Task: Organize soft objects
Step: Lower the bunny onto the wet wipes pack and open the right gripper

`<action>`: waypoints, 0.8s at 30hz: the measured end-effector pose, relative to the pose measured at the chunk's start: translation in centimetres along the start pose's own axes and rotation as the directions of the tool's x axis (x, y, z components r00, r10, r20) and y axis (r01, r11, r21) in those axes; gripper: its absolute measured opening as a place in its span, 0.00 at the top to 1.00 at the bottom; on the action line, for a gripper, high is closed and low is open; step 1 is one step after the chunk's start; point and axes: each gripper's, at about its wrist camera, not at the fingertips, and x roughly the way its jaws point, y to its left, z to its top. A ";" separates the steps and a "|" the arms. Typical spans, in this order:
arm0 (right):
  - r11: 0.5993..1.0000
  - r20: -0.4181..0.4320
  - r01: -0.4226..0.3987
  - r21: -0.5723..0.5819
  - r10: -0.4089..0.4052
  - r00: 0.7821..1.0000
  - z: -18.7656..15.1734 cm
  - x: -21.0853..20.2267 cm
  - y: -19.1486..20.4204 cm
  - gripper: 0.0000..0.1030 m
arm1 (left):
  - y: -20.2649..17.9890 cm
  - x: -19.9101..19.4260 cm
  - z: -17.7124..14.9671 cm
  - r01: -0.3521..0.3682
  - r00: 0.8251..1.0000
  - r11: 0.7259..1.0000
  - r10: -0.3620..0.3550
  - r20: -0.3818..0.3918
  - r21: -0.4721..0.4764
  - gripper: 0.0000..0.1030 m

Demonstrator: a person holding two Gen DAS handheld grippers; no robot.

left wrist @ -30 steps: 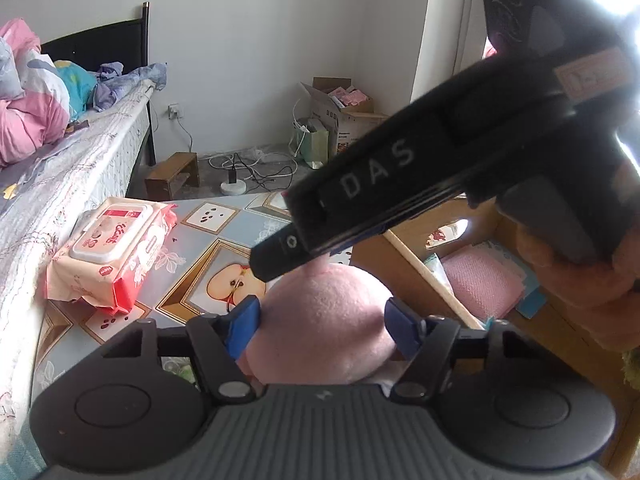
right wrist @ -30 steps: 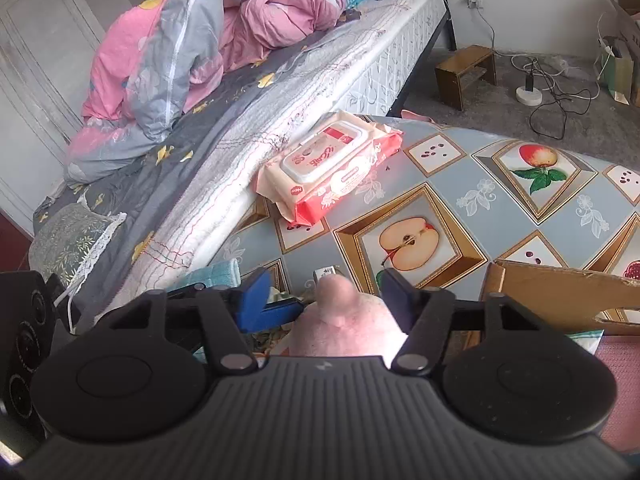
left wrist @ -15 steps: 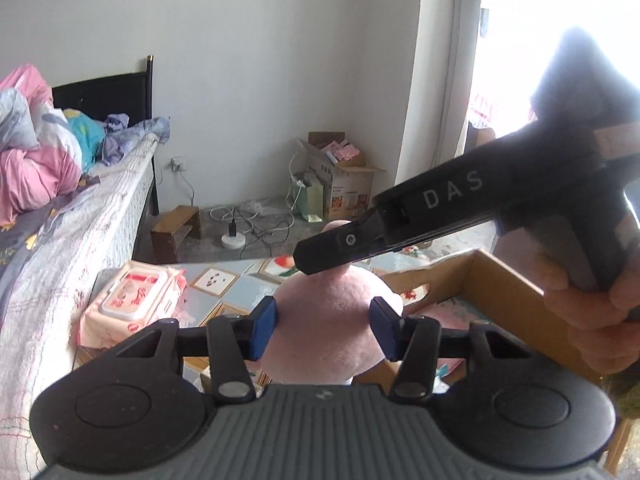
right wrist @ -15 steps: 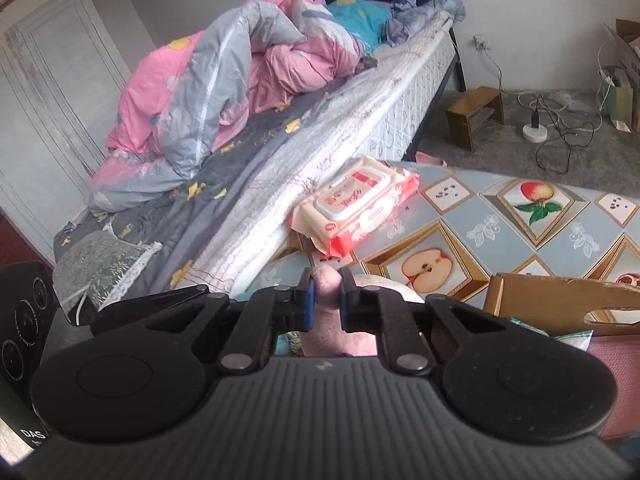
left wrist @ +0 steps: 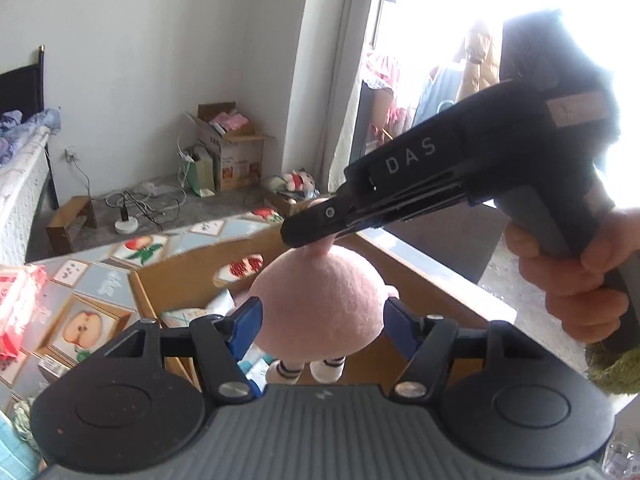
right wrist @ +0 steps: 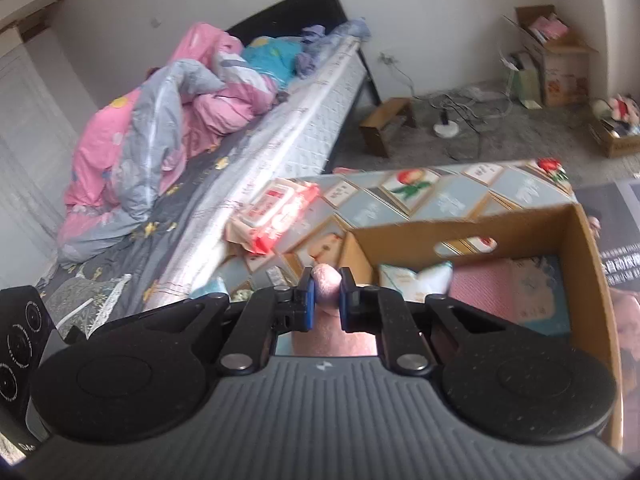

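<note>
while the left gripper [left wrist: 320, 316] is opening its fingers around the pink plush [left wrist: 320, 300], the right gripper [right wrist: 325, 298] clamps its fingers on the plush's top nub, holding it above the box [right wrist: 592, 280] on the bench [right wrist: 440, 200].

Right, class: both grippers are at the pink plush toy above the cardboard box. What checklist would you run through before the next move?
1. Right gripper holds the pink plush toy: ok, shut on its small nub.
2. Left gripper clear of the toy: not ok, its jaws are opening with the toy's body between them.
3. Toy above the cardboard box: ok, as the left wrist view shows.
4. Box top open: ok.
5. Room inside: cannot tell; a pink cloth and a white pouch lie there.
</note>
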 end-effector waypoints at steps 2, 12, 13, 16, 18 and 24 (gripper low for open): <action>0.999 -0.004 0.033 0.038 -0.033 0.999 -1.0 0.4 -2.5 0.90 | -0.3 1.6 -0.7 -0.014 0.999 1.000 0.014 -0.037 0.012 0.35; 0.995 0.002 0.026 -0.096 -0.026 1.000 -2.2 5.6 -6.9 0.88 | 2.7 3.2 -2.2 -0.089 0.985 0.996 0.090 -0.144 0.015 0.35; 0.994 -0.039 0.023 -0.103 -0.027 0.999 -2.8 6.3 -7.2 0.87 | 2.7 3.2 -2.3 -0.089 0.984 0.996 0.091 -0.154 0.020 0.35; 0.996 -0.180 0.004 -0.090 -0.020 0.983 -5.0 7.7 -8.2 0.86 | 2.4 2.9 -2.9 -0.077 0.981 0.996 0.084 -0.178 0.046 0.35; 0.997 -0.215 -0.032 -0.070 0.016 0.976 -6.5 7.4 -8.4 0.87 | 2.1 2.8 -3.3 -0.062 0.979 0.996 0.073 -0.191 0.064 0.35; 0.991 -0.291 -0.112 0.079 0.131 0.948 -8.2 5.3 -9.3 0.68 | 0.4 2.8 -4.7 -0.007 0.973 0.995 0.030 -0.231 0.098 0.40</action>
